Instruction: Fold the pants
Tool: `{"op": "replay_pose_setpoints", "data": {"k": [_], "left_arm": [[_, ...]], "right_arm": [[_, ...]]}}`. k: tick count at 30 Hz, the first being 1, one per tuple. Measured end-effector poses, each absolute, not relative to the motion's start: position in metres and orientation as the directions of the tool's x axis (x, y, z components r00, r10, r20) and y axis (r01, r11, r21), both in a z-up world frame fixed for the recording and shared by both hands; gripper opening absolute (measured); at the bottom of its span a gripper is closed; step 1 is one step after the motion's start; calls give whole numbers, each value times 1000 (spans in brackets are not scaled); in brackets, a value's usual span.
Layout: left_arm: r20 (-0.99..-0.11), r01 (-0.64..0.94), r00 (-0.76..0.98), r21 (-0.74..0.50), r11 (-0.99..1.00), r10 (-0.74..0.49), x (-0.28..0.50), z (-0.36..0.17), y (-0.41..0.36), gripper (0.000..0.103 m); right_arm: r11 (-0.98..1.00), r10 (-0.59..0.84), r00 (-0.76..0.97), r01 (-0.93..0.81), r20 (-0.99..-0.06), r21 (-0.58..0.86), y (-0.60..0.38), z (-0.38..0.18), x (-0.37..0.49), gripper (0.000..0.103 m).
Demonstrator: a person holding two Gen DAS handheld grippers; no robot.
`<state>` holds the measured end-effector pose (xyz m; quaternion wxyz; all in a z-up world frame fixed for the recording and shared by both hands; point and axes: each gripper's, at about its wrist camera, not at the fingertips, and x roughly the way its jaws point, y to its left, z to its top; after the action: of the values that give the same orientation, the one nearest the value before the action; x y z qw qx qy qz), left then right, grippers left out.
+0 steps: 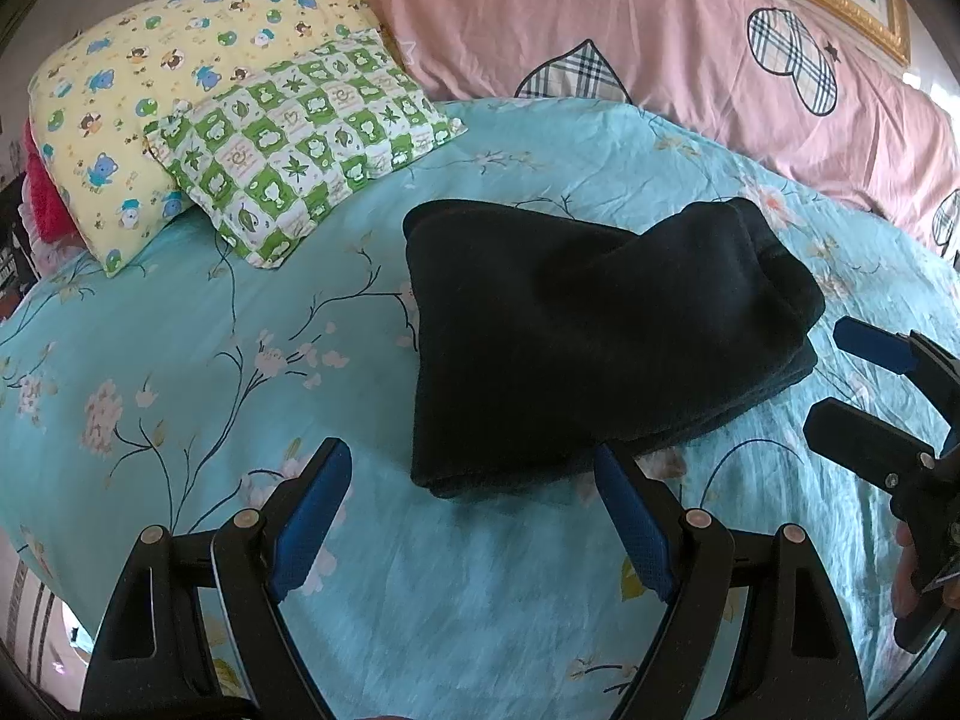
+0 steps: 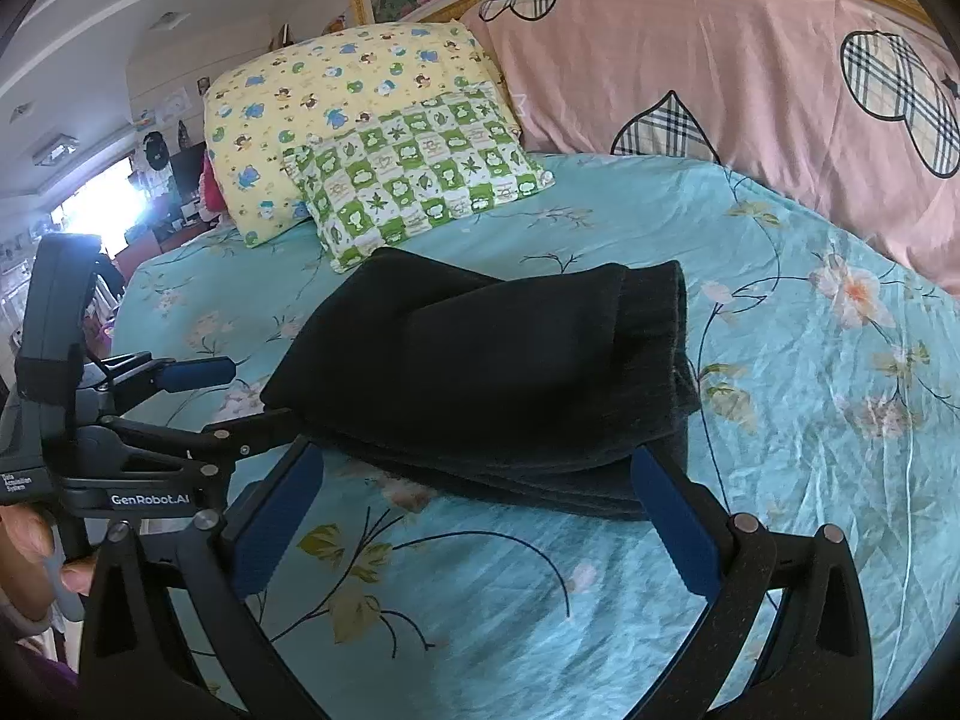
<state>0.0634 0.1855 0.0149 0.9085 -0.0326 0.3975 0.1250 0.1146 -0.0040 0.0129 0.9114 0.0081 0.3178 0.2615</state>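
Observation:
Dark pants [image 1: 576,330] lie folded into a thick stack on the turquoise floral bedsheet [image 1: 210,360]; they also show in the right wrist view [image 2: 498,378]. My left gripper [image 1: 471,468] is open and empty, just short of the stack's near edge. My right gripper [image 2: 474,474] is open and empty, its blue fingertips at the stack's near edge. The right gripper shows at the right of the left view [image 1: 840,378]. The left gripper shows at the left of the right view [image 2: 240,390].
A yellow patterned pillow [image 1: 150,90] and a green checked pillow [image 1: 300,138] lie at the head of the bed, left. A pink duvet [image 1: 690,36] with plaid hearts is piled along the far side. The room's furniture shows beyond the bed's left edge [image 2: 120,210].

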Motion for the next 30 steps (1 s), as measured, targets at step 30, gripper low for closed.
{"op": "replay_pose_setpoints", "data": {"k": [30], "left_arm": [[-690, -278, 691, 22, 960, 215, 70, 28, 186, 84]], "right_arm": [[884, 456, 687, -422, -566, 200, -22, 14, 123, 102]]}}
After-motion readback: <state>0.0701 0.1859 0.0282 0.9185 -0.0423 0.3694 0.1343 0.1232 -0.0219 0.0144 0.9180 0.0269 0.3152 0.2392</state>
